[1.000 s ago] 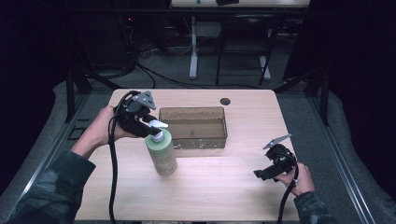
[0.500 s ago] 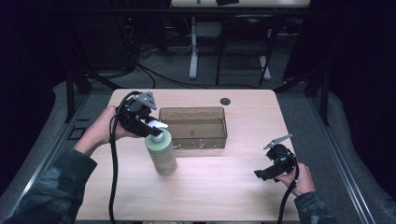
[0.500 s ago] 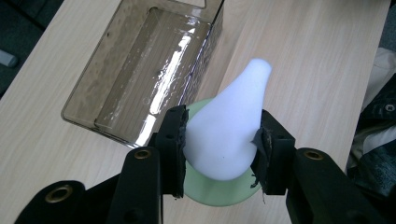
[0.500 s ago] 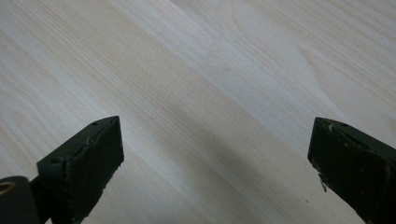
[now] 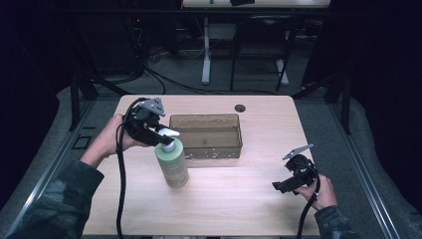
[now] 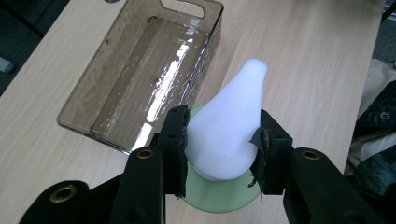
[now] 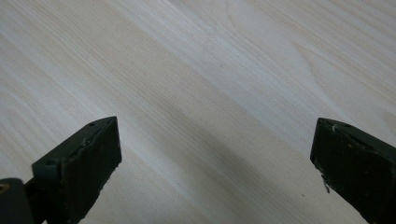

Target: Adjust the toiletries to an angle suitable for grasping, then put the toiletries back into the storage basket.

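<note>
A pale green pump bottle [image 5: 172, 165] with a white pump head [image 6: 229, 123] stands upright on the wooden table [image 5: 249, 209], just left of and in front of a smoky clear plastic bin [image 5: 206, 135]. My left gripper [image 5: 161, 135] is shut on the pump head, one jaw on each side of it [image 6: 219, 149]. The bin [image 6: 140, 74] looks empty inside. My right gripper [image 5: 282, 186] rests low near the table's front right, open, with only bare wood between its jaws [image 7: 212, 154].
A small dark round hole [image 5: 240, 107] sits in the tabletop near the back edge. Cables trail from both grippers over the table's front. Behind the table, desk legs and loose cables stand on the floor.
The left gripper and the bottle have barely shifted. The right gripper has not moved.
</note>
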Demonstrator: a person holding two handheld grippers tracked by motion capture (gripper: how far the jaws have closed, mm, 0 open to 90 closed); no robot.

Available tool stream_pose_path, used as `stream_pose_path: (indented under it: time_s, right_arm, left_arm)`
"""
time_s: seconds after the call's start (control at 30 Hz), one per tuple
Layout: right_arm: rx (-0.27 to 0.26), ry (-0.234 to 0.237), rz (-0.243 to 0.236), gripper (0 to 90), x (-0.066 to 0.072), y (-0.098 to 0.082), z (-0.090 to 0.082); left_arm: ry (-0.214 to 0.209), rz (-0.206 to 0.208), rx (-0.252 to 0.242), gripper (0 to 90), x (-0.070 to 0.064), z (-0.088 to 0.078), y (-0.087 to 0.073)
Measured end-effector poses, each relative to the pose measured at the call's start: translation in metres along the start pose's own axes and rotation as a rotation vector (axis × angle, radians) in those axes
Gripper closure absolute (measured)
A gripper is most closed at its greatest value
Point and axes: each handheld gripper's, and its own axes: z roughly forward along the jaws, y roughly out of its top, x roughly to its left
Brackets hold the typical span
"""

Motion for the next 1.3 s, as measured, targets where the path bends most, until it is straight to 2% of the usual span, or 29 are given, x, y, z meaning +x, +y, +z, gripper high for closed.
stream_pose_path:
  time_s: [0.77, 0.97, 1.0, 1.3]
  right_arm:
    - [-0.007, -0.005, -0.008, 1.3, 0.000, 0.001, 0.000]
    - [-0.008, 0.004, 0.002, 1.3, 0.001, 0.001, 0.000]
    - [-0.007, 0.000, -0.001, 1.3, 0.001, 0.001, 0.000]
    - [-0.005, -0.005, -0.009, 1.3, 0.000, 0.000, 0.000]
  left_arm:
    - [0.015, 0.022, 0.037, 61.9, -0.006, -0.003, 0.005]
    - [0.027, 0.021, 0.033, 61.9, -0.007, -0.007, 0.007]
    - [0.022, 0.011, 0.031, 62.0, -0.007, -0.008, 0.008]
    - [0.043, 0.018, 0.018, 62.0, -0.010, -0.017, 0.014]
